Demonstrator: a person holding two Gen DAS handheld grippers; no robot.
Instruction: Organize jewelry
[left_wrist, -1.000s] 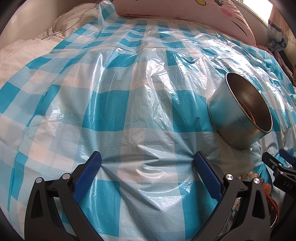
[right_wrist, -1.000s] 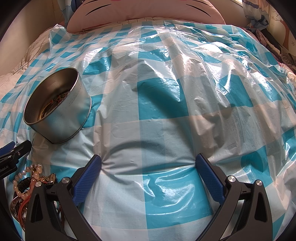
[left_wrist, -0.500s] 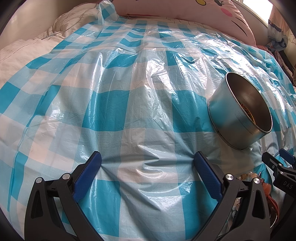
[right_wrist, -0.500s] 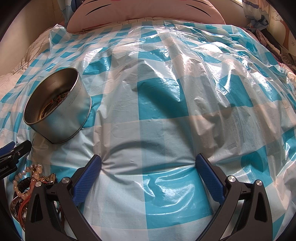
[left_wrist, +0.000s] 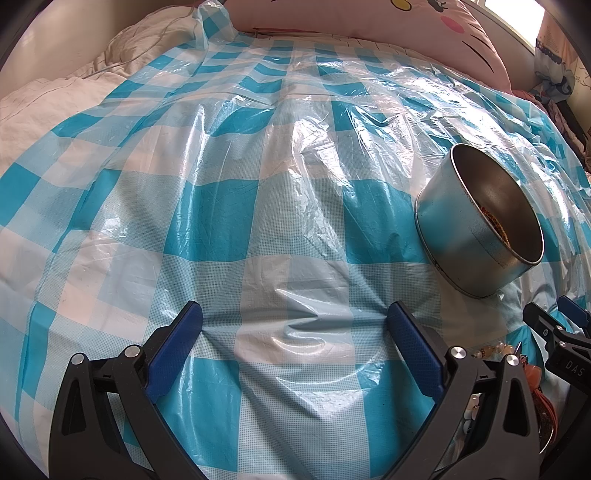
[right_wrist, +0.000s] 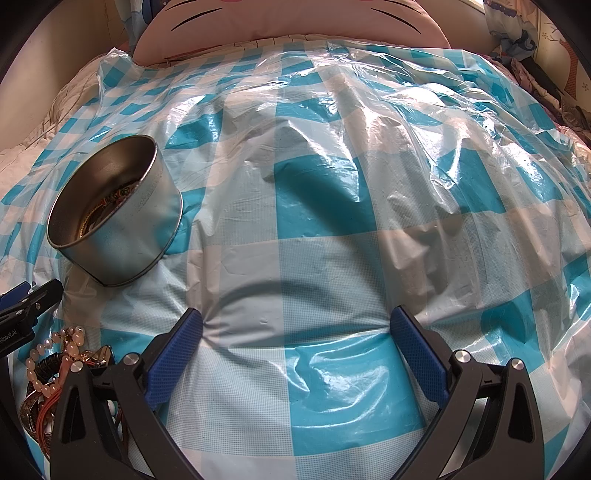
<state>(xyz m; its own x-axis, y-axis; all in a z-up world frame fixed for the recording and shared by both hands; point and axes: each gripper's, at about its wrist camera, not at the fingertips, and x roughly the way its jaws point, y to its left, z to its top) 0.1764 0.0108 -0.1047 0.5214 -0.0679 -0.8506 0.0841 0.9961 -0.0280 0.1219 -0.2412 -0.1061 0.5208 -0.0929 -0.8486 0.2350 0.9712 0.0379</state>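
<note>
A round metal tin (left_wrist: 476, 225) stands tilted on the blue-and-white checked plastic sheet (left_wrist: 258, 192), with some jewelry inside; it also shows in the right wrist view (right_wrist: 122, 229). A pile of jewelry with pale beads and orange cords (right_wrist: 51, 354) lies near the front, between the two grippers; in the left wrist view it (left_wrist: 495, 349) is partly hidden behind my right finger. My left gripper (left_wrist: 293, 325) is open and empty, resting low on the sheet. My right gripper (right_wrist: 295, 325) is open and empty too.
A pink cat-face cushion (left_wrist: 424, 22) lies across the back; it shows in the right wrist view (right_wrist: 295, 18) too. White bedding (left_wrist: 55, 96) lies at the left. Clothes and a curtain (left_wrist: 554, 62) are at the far right.
</note>
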